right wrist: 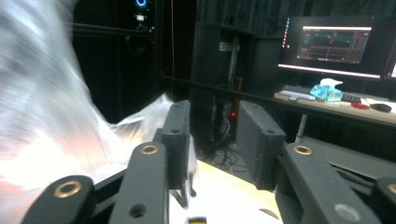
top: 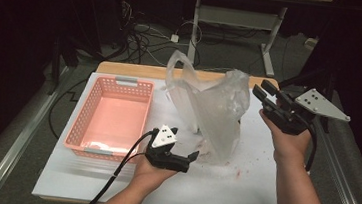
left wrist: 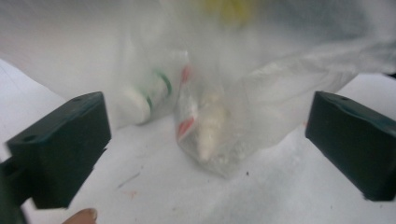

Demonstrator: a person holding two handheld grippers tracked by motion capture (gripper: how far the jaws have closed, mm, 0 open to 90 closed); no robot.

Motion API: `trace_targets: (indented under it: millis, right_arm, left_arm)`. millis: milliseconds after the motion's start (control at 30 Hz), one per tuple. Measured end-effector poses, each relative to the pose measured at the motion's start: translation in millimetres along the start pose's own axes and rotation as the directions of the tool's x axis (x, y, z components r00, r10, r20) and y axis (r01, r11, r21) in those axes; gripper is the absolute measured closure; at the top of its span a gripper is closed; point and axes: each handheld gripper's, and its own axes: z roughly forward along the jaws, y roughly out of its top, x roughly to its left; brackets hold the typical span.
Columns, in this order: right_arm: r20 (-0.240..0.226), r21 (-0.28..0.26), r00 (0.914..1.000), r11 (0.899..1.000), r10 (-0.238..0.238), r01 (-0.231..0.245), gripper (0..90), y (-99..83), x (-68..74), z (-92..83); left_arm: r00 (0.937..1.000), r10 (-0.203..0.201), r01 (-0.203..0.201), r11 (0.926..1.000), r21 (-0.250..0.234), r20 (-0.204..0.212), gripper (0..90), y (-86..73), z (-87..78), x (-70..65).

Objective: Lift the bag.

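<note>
The clear plastic bag (top: 213,110) stands slumped near the middle of the white worktop (top: 220,191), a little toward its far edge, with its loops sticking up. Through the film, in your left gripper view, you can see a white bottle with a green band (left wrist: 149,95) and a small packet with red marks (left wrist: 205,126) lying at the bag's bottom, resting on the worktop.

Your left gripper (top: 191,158) sits low by the bag's near side, just above the worktop, jaws spread wide with nothing between them; the packet lies ahead of the gap.

Your right gripper (top: 263,92) is raised beside the bag's right side, near the worktop's far right corner. Its jaws stand partly apart, and a fold of film lies against the left one; you cannot tell whether any film is caught between them.

The pink basket (top: 90,111) sits along the worktop's left edge, well apart from the bag.
</note>
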Motion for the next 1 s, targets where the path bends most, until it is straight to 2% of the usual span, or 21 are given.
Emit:
trace_targets:
  millis: [67, 167, 300, 400, 533, 667, 800, 867, 933, 1000]
  right_arm:
    - [-0.004, -0.004, 0.9999, 1.000, -0.010, 0.010, 62.1, 2.9, 0.0, -5.6]
    - [-0.017, 0.018, 0.9999, 1.000, -0.001, 0.002, 57.2, 0.6, -0.3, -11.3]
    - [-0.020, 0.080, 0.9998, 0.997, 0.009, -0.008, 49.4, -17.0, 1.0, -13.6]
    - [-0.027, 0.123, 0.9995, 0.992, 0.017, -0.013, 42.3, -35.3, 1.7, -13.7]
    - [-0.035, 0.182, 0.9990, 0.983, 0.029, -0.022, 33.9, -59.3, 4.4, -14.5]
    - [-0.035, 0.227, 0.9983, 0.973, 0.046, -0.037, 25.0, -81.5, 8.8, -15.9]
    - [-0.037, 0.272, 0.9983, 0.962, 0.044, -0.033, 16.3, -102.4, 13.9, -20.8]
    - [-0.038, 0.289, 0.9982, 0.957, 0.047, -0.034, 14.1, -112.6, 16.1, -24.1]
    - [-0.026, 0.307, 0.9973, 0.950, 0.068, -0.057, 9.3, -122.6, 19.0, -29.1]
    - [-0.018, 0.324, 0.9981, 0.945, 0.059, -0.050, 3.1, -133.0, 20.0, -32.7]
  left_arm:
    - [1.0000, 0.008, -0.008, 0.9998, 0.019, 0.004, 0.0, -5.0, 0.9, -0.9]
    - [0.9999, 0.011, -0.011, 0.9993, 0.035, 0.008, 0.0, -12.4, 0.7, -2.1]
    - [0.9997, 0.022, -0.022, 0.9993, 0.029, 0.009, 0.0, -19.4, -3.0, -3.9]
    - [0.9998, 0.016, -0.016, 0.9997, 0.020, 0.007, 0.0, -23.7, -7.0, -3.0]
    - [0.9998, 0.012, -0.012, 0.9996, 0.025, -0.013, 0.0, -28.6, -8.9, 0.6]
    - [0.9998, 0.008, -0.007, 0.9997, 0.022, -0.016, 0.0, -33.2, -7.5, 1.4]
    - [0.9999, 0.002, -0.002, 0.9998, 0.021, -0.017, 0.0, -36.8, -6.7, 1.9]
    - [0.9998, 0.008, -0.008, 0.9997, 0.021, -0.015, 0.0, -38.3, -5.8, 1.8]
    - [0.9996, 0.020, -0.020, 0.9993, 0.032, -0.017, 0.0, -39.8, -4.1, 1.6]
    - [0.9996, 0.025, -0.024, 0.9990, 0.037, -0.017, 0.0, -41.1, -3.3, 1.2]
